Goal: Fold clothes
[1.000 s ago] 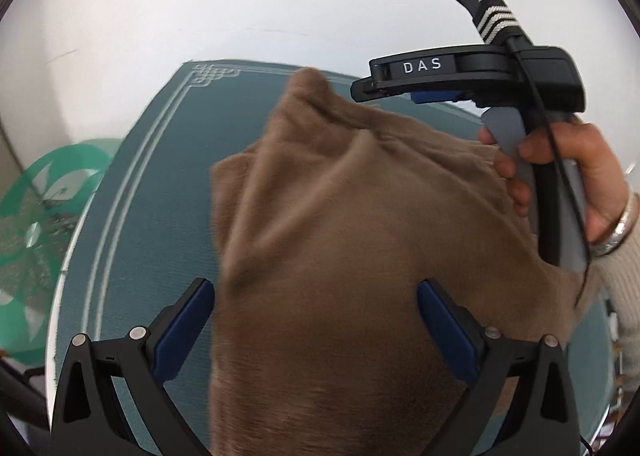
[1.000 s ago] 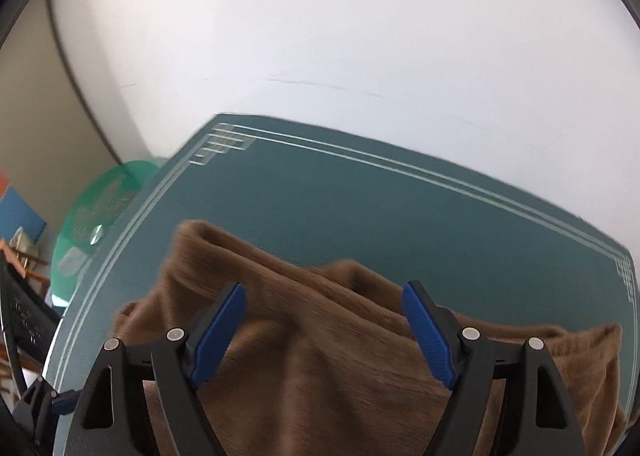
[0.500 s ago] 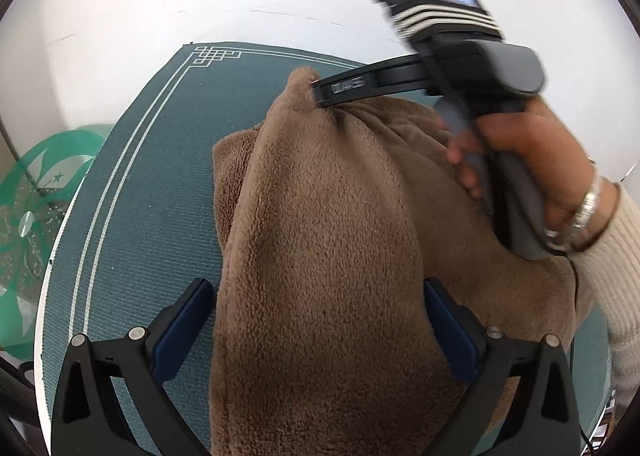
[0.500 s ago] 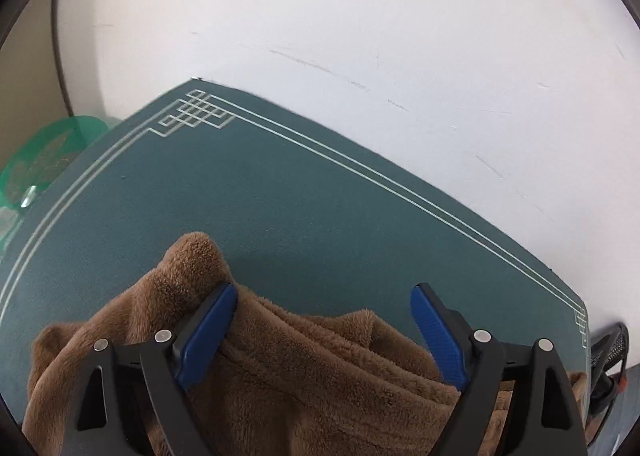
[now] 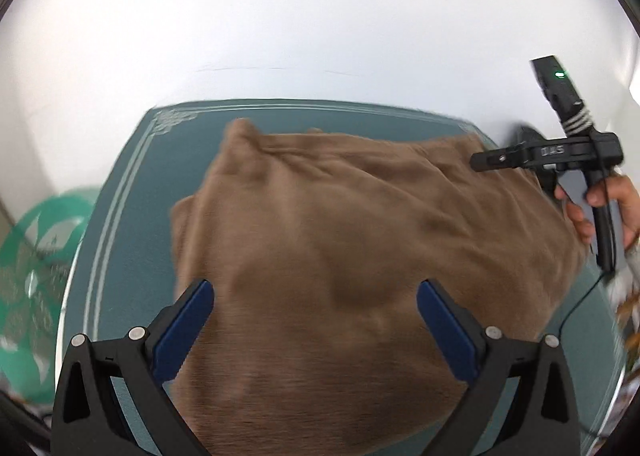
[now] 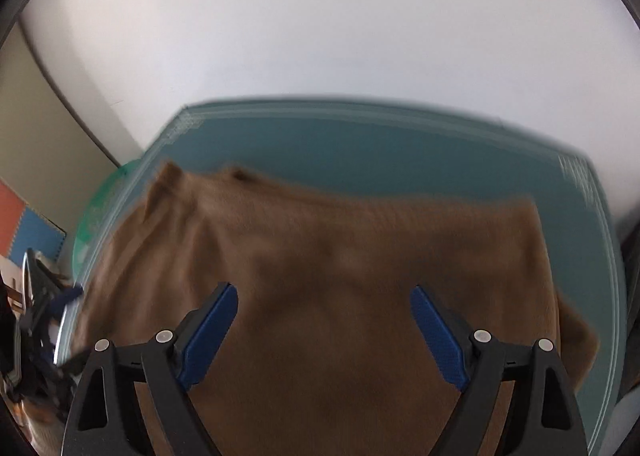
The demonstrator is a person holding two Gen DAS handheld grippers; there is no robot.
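Observation:
A brown fleece garment (image 5: pixel 360 248) lies spread across a teal mat (image 5: pixel 132 192) with a white line border. My left gripper (image 5: pixel 316 320) hovers open over the garment's near part, with nothing between its blue pads. In the left wrist view, a hand (image 5: pixel 600 208) holds my right gripper (image 5: pixel 484 161) at the garment's far right corner. In the right wrist view, the right gripper (image 6: pixel 322 308) is open above the garment (image 6: pixel 340 256), its fingers wide apart and holding nothing. The image is motion-blurred.
A white wall rises behind the mat's far edge (image 6: pixel 380 104). A green round patterned object (image 5: pixel 36 256) sits left of the mat. Red and blue floor tiles (image 6: pixel 20 224) and dark clutter (image 6: pixel 36 316) lie at the left in the right wrist view.
The garment went from a bunched heap to a wider, flatter spread. The right gripper swung from the garment's top middle out to its right corner. Both cameras pulled back.

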